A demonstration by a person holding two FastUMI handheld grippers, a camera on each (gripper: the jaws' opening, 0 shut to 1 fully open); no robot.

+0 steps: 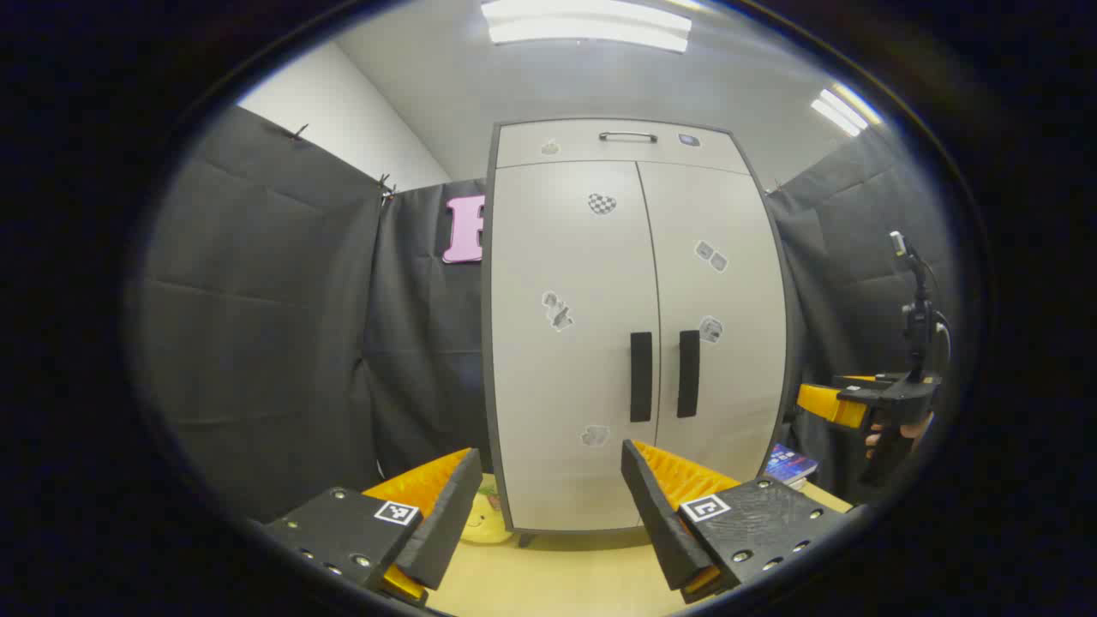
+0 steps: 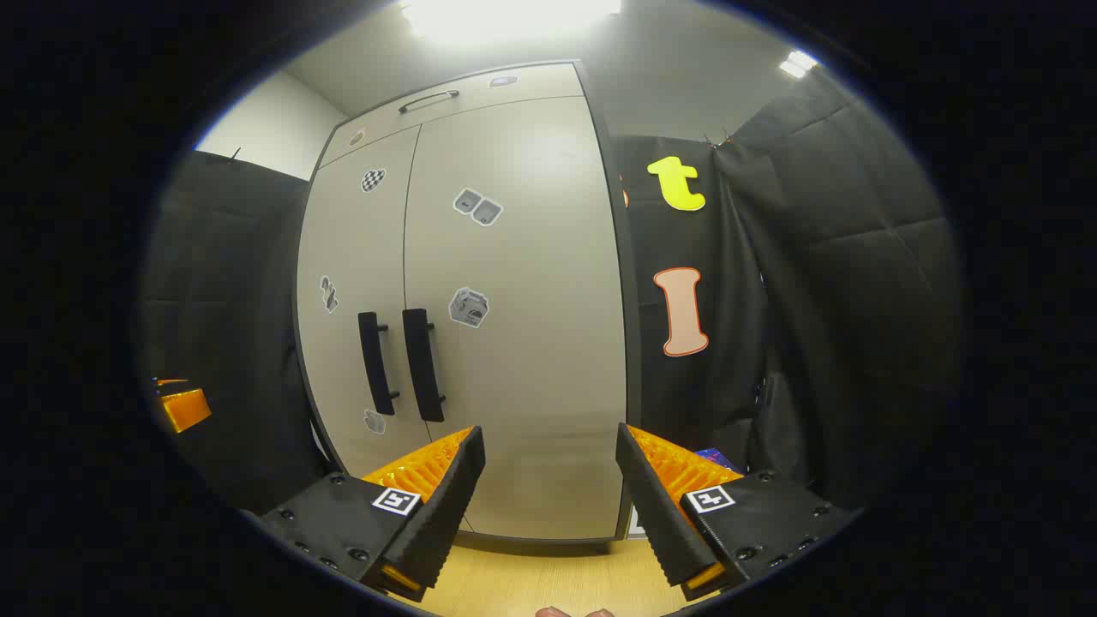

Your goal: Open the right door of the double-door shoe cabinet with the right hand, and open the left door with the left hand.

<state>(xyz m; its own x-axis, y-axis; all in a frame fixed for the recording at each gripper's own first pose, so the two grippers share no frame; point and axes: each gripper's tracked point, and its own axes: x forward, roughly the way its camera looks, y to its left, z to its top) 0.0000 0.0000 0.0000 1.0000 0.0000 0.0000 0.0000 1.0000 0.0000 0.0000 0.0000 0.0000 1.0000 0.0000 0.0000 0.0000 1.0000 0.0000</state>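
A pale grey double-door shoe cabinet [image 1: 634, 326] stands upright on a wooden surface, both doors closed. Two black vertical handles sit side by side at the centre seam: the left door handle [image 1: 640, 377] and the right door handle [image 1: 688, 374]. In the right gripper view the same cabinet [image 2: 480, 308] leans left, with the right door handle [image 2: 423, 364] and left door handle [image 2: 377, 362] showing. My left gripper [image 1: 548, 463] is open, held in front of the left door, short of it. My right gripper [image 2: 548, 450] is open before the right door. The right gripper [image 1: 844, 401] also shows far right in the left gripper view.
Black cloth walls [image 1: 283, 326] close in both sides and the back. The cabinet has a top drawer with a metal handle [image 1: 627, 135]. A blue book [image 1: 790, 464] lies by the cabinet's right foot. A yellow object [image 1: 482, 514] rests on the wooden surface [image 1: 557, 574] at the cabinet's left.
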